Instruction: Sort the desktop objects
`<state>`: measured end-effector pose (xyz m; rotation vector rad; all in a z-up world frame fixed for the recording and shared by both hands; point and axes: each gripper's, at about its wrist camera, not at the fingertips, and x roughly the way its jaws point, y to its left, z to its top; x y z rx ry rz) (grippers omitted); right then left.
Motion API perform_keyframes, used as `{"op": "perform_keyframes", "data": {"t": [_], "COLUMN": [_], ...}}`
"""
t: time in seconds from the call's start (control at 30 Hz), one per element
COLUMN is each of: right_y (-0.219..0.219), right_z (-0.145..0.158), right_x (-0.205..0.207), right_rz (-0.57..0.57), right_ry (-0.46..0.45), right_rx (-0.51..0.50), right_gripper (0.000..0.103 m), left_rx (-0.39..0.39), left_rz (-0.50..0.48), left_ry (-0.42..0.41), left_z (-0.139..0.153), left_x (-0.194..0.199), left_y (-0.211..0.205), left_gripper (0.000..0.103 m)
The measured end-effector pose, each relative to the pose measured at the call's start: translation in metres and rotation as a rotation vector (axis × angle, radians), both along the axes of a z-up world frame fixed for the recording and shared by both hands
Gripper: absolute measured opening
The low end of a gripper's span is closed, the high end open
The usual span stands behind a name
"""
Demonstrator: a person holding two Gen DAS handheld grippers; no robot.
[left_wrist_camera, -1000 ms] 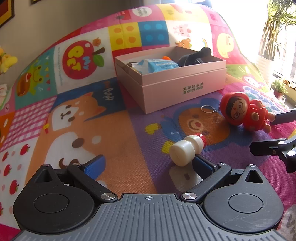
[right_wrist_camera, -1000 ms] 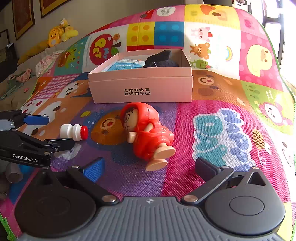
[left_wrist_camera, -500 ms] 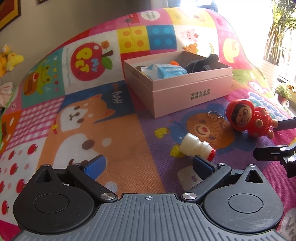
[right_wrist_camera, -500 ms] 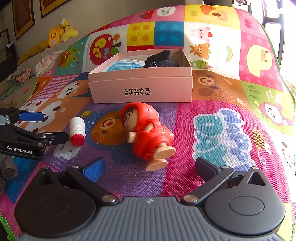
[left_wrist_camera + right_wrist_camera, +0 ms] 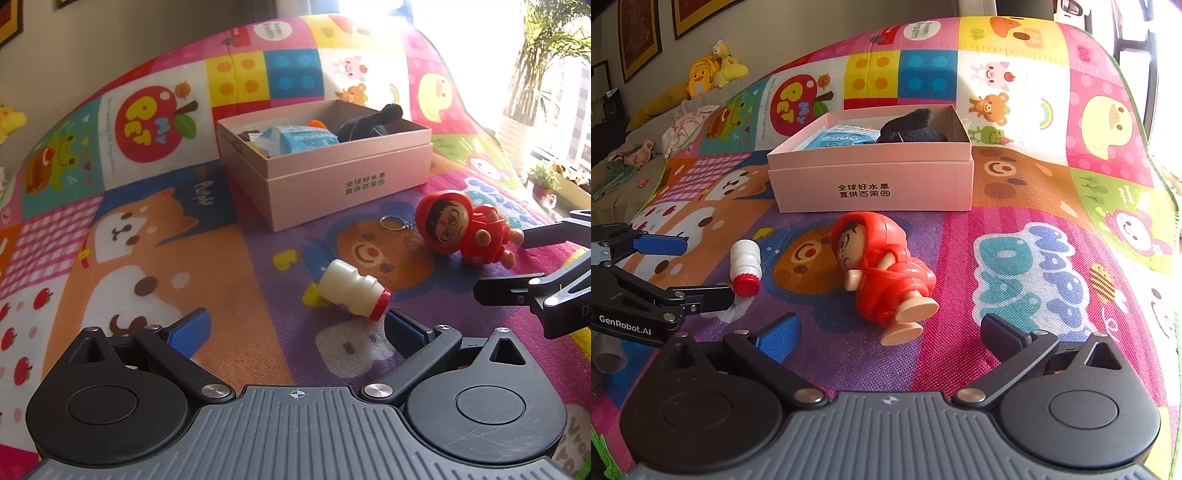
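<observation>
A small white bottle with a red cap (image 5: 352, 291) lies on its side on the play mat, its cap just off my left gripper's right fingertip (image 5: 404, 328); it also shows in the right wrist view (image 5: 746, 266). My left gripper (image 5: 295, 328) is open and empty. A red doll with a keyring (image 5: 465, 229) lies on the mat in front of my right gripper (image 5: 890, 332), which is open and empty. The doll (image 5: 882, 266) lies between the fingers' line and the pink box (image 5: 875, 173). The box (image 5: 332, 162) holds a blue packet and a black item.
The colourful play mat (image 5: 1034, 258) covers the surface. Each gripper shows in the other's view: the left gripper (image 5: 646, 280) at the left, the right gripper (image 5: 535, 273) at the right. Plush toys and clothes (image 5: 705, 74) lie far left. Potted plants (image 5: 543, 181) stand by the window.
The white bottle has rolled and turned, its red cap now pointing toward my left gripper. My left gripper has pulled back a little from it. The right gripper and the doll have not moved.
</observation>
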<state>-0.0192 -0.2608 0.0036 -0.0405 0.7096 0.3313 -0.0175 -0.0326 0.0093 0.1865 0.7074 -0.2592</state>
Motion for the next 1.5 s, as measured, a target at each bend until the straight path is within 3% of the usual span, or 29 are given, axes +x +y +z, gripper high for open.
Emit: {"op": "perform_keyframes", "data": {"t": [0.1, 0.2, 0.4, 0.57, 0.7, 0.8, 0.93, 1.17, 1.5], "right_y": [0.014, 0.025, 0.027, 0.018, 0.017, 0.018, 0.009, -0.002, 0.002], "right_z": [0.006, 0.011, 0.01, 0.012, 0.015, 0.016, 0.012, 0.001, -0.002], "right_x": [-0.009, -0.012, 0.006, 0.007, 0.002, -0.005, -0.01, -0.013, -0.011], "right_rz": [0.042, 0.101, 0.097, 0.112, 0.159, 0.172, 0.123, 0.093, 0.101], "right_ry": [-0.132, -0.2, -0.119, -0.017, 0.02, 0.0, -0.013, 0.021, 0.036], "right_rx": [-0.15, -0.239, -0.212, -0.073, 0.016, 0.018, -0.002, 0.011, -0.002], "right_gripper": [0.102, 0.093, 0.081, 0.077, 0.077, 0.079, 0.093, 0.103, 0.103], "left_rx": [-0.005, -0.016, -0.022, -0.023, -0.027, -0.029, -0.04, -0.083, -0.137], "left_rz": [-0.006, -0.012, -0.014, -0.001, 0.0, -0.01, -0.023, -0.058, -0.171], "left_ry": [-0.002, -0.001, 0.002, 0.003, 0.007, 0.008, 0.011, 0.001, -0.003], "left_z": [0.0, 0.0, -0.001, -0.001, -0.001, -0.002, -0.003, -0.001, 0.0], "left_x": [-0.002, -0.002, -0.005, -0.006, -0.006, -0.007, -0.007, 0.005, 0.017], "left_y": [-0.001, -0.001, 0.001, 0.005, 0.005, 0.002, 0.001, -0.006, -0.03], "left_gripper": [0.103, 0.103, 0.103, 0.103, 0.103, 0.103, 0.103, 0.103, 0.103]}}
